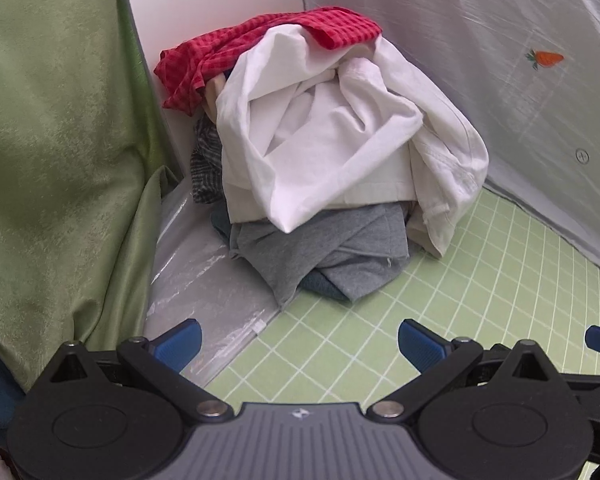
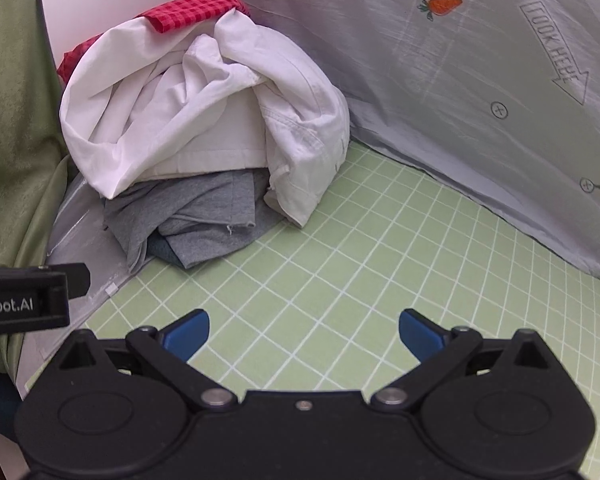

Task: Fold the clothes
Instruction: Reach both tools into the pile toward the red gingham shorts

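White cotton tops an unfolded heap in the far-left corner, and nothing is held.

A white shirt [image 1: 332,148] is draped over a grey garment [image 1: 316,256], with a red checked cloth [image 1: 260,52] on the crown of the pile, which is banked against the white wall [image 1: 204,8] and the grey printed backdrop [image 2: 480,80]. The left gripper [image 1: 298,344] and the right gripper [image 2: 304,334] are both spread wide and empty above the green grid mat [image 2: 360,248]. The pile lies straight ahead of the left fingers, ahead and to the left of the right ones; the left is judged slightly nearer. The shirt's hanging hem at the pile's right side faces the right gripper, so a first pull toward the bare mat is suggested there.
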`<state>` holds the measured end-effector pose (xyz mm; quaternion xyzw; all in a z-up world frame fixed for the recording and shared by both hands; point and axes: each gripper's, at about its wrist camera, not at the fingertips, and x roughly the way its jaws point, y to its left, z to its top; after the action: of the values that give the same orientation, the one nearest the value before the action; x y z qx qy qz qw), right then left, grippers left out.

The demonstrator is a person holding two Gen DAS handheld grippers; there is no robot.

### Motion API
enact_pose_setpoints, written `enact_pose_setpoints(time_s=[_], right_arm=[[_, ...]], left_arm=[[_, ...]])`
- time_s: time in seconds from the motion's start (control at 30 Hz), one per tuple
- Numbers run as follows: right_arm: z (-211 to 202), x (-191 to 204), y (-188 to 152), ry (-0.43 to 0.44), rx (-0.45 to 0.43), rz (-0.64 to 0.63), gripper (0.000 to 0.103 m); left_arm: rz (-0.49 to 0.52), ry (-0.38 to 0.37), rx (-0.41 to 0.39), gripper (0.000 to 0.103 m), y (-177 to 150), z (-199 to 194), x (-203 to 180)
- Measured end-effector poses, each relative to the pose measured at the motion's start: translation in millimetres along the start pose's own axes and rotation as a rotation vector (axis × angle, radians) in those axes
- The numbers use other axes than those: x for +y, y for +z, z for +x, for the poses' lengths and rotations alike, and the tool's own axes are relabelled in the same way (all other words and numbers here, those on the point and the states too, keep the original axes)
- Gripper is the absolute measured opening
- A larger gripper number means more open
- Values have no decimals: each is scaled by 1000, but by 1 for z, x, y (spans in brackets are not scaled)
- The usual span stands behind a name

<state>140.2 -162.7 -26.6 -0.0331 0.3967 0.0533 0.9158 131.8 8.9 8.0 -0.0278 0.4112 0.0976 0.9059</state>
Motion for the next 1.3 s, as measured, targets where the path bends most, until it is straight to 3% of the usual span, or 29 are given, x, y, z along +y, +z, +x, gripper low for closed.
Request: enact_pose_setpoints(time_s=[0.17, 0.3, 0.43, 0.6, 0.73, 0.83, 0.93, 1.13, 1.3], right_arm=[[19, 14, 82, 32, -106, -51, 99], [36, 37, 153, 52, -195, -97, 93], [59, 60, 211, 116, -237, -120, 87], [87, 79, 253, 236, -222, -39, 83], [118, 97, 265, 286, -144, -1, 63], [128, 102, 262, 329, -137, 23, 31], [121, 99, 254, 334, -183, 13, 9], [87, 71, 230, 321, -275, 59, 4], [53, 36, 202, 303, -311, 179, 2]], left_arm=[[-60, 11, -70, 102, 74, 23, 10], [-149, 68, -97, 101, 138, 54, 32], [-217, 97, -12, 94, 176, 101, 57], [-248, 153, 74, 92, 182, 146, 75], [-253, 154, 91, 92, 179, 157, 76], [-229, 163, 86, 92, 178, 157, 70], [-231, 159, 82, 92, 176, 155, 67], [-231, 139, 76, 92, 168, 142, 64], [-206, 117, 74, 93, 161, 129, 52]])
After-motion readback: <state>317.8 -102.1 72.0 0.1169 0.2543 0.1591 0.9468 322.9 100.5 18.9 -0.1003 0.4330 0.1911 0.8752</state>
